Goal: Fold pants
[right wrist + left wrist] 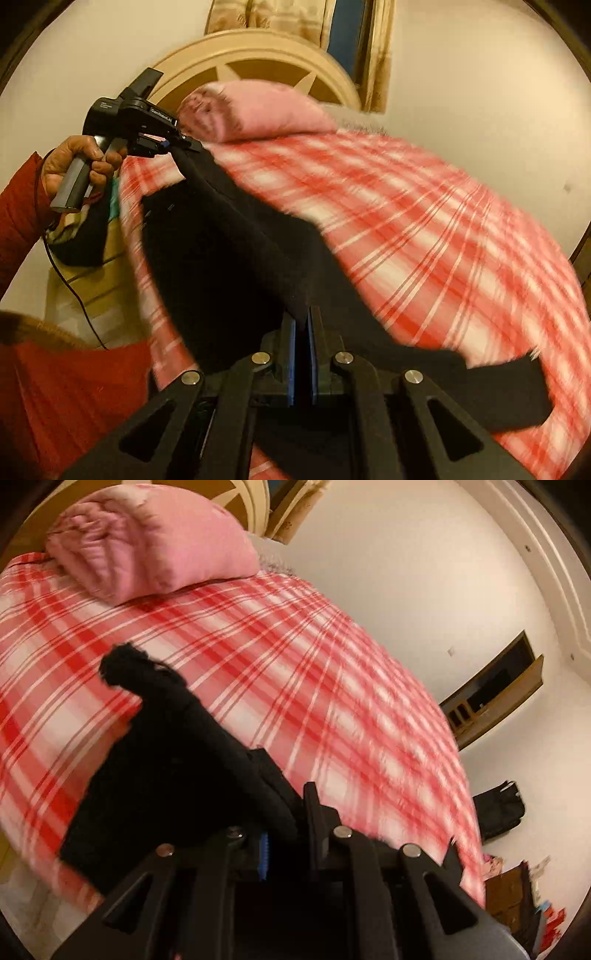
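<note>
Black pants [229, 258] in both claws; white lettering on left claw [184, 146] unreadable.

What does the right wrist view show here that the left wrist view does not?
Only the right wrist view: the left gripper from outside, shut on the black pants, with the hand and red sleeve holding it. Only the left wrist view: a dark bag on the floor and a wooden door. Both: pants, plaid bedspread, pink pillow.
</note>
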{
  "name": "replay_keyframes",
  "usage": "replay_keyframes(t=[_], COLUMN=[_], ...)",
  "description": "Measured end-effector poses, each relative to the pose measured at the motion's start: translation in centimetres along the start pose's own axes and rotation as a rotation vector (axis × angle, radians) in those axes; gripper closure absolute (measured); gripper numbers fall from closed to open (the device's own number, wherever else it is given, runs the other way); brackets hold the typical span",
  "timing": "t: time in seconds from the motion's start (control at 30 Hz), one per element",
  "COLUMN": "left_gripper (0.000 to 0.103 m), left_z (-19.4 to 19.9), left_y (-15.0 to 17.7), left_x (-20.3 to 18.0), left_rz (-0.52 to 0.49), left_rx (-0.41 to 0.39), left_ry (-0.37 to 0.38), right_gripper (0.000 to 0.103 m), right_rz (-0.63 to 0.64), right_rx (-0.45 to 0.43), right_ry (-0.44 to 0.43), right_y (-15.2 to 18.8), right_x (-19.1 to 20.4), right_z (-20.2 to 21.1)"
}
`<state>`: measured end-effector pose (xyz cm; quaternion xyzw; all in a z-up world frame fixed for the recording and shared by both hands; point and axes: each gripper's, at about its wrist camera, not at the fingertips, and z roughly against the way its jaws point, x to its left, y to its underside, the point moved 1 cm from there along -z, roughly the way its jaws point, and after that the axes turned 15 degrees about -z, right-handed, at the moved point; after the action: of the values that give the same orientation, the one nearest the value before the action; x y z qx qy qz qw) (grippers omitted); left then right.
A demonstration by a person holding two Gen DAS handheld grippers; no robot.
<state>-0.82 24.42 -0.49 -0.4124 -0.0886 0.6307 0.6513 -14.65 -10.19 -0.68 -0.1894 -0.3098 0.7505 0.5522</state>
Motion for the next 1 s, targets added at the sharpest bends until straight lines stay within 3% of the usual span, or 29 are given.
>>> replay_keyframes(t=[0.1, 0.33, 0.6, 0.77, 0.9, 1.0], left_gripper=[0.087, 0.087, 0.086, 0.073, 0.023, 0.022], left_z=[0.9, -1.3, -0.5, -1.8, -1.8, 0.1], left_y=[3.4, 7.9, 9.6, 10.9, 11.1, 10.3], left_x=[1.3, 2.9, 3.4, 4.3, 5.7, 7.1], left_rz=[0.003, -0.019, -0.061, -0.101, -0.094, -0.05], left_rx=[0.023, 0.092, 0.091, 0.144, 0.172, 0.149], left_ry=[-0.041, -0.133, -0.148, -0.26, -0.395, -0.455], right_gripper=[0.098, 0.098, 0.097, 0.097, 0.092, 0.089], right_rz=[0.013, 0.031, 0.057, 0.072, 0.055, -0.012], right_rx=[0.047, 0.127, 0.184, 0.183, 0.194, 0.175], right_ry=[0.019, 0.025, 0.023, 0.021, 0.022, -0.045], right_y=[2.4, 5.5, 7.3, 7.5, 7.0, 5.1], right_x=[0.9, 1.6, 1.7, 1.5, 1.5, 0.8], right_z=[-1.3, -3.4, -5.5, -5.8, -5.5, -3.7])
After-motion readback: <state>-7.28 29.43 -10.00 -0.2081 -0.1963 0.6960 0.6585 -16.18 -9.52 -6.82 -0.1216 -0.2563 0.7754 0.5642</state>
